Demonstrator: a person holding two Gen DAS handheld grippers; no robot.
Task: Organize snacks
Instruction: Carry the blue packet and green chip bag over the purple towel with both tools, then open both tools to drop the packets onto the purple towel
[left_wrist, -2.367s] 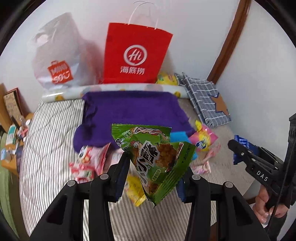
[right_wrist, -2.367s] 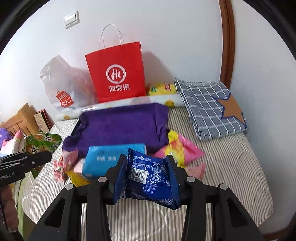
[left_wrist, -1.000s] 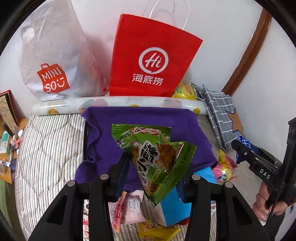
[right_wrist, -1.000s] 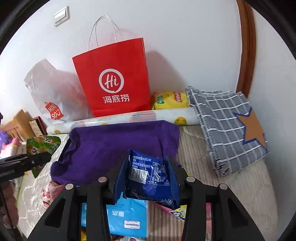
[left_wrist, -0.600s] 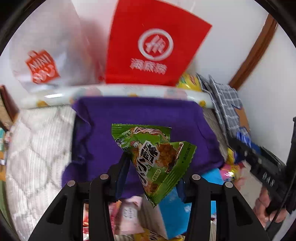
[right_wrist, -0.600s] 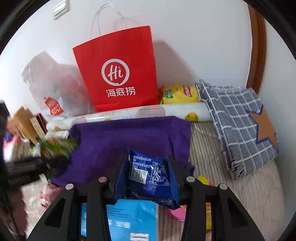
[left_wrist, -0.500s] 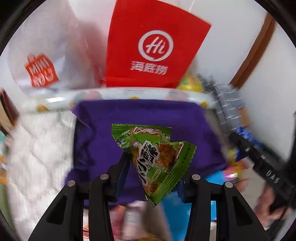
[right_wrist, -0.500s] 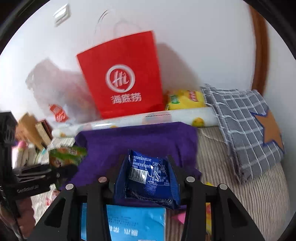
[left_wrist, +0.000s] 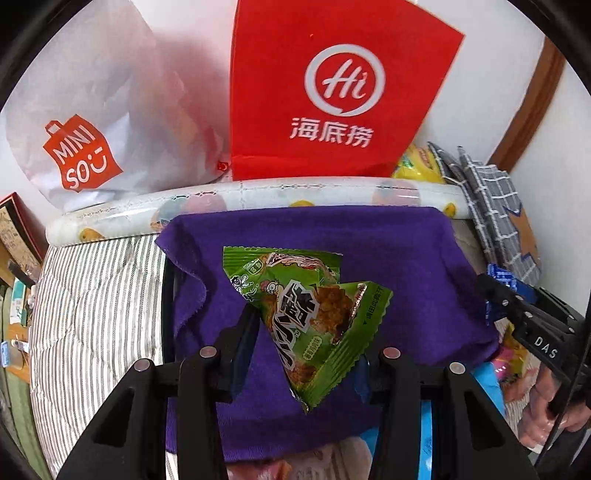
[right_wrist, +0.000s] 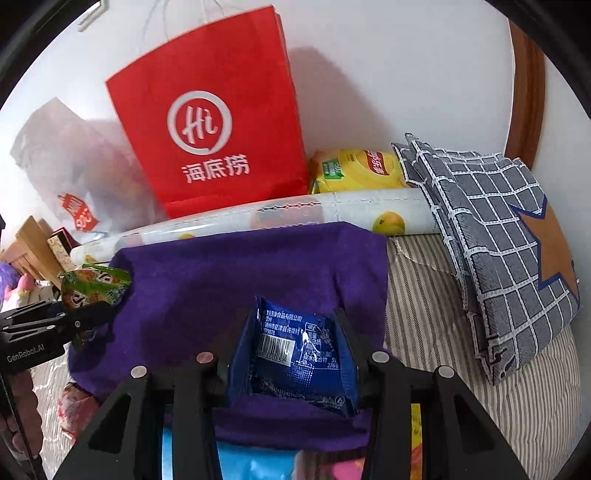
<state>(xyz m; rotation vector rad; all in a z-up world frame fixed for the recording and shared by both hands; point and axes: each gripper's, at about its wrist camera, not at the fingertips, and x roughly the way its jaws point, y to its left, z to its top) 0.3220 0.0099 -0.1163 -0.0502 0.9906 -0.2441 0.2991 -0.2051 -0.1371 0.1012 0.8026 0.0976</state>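
My left gripper (left_wrist: 303, 350) is shut on a green snack packet (left_wrist: 310, 317) and holds it above a purple cloth (left_wrist: 406, 258). My right gripper (right_wrist: 291, 365) is shut on a dark blue snack packet (right_wrist: 295, 358), also above the purple cloth (right_wrist: 240, 280). The right gripper shows at the right edge of the left wrist view (left_wrist: 517, 317). The left gripper with the green packet (right_wrist: 92, 286) shows at the left of the right wrist view. A red paper bag (left_wrist: 332, 92) (right_wrist: 214, 118) stands against the wall behind the cloth.
A white Miniso plastic bag (left_wrist: 92, 122) sits left of the red bag. A rolled printed sheet (right_wrist: 295, 214) lies behind the cloth, a yellow chip bag (right_wrist: 354, 170) and a grey checked pillow (right_wrist: 498, 240) at right. A light blue pack (right_wrist: 255, 461) and other snacks lie near me on the striped bed.
Both grippers have moved forward over the purple cloth toward the red bag, each still holding its packet. The loose snacks have dropped to the bottom edge of view.
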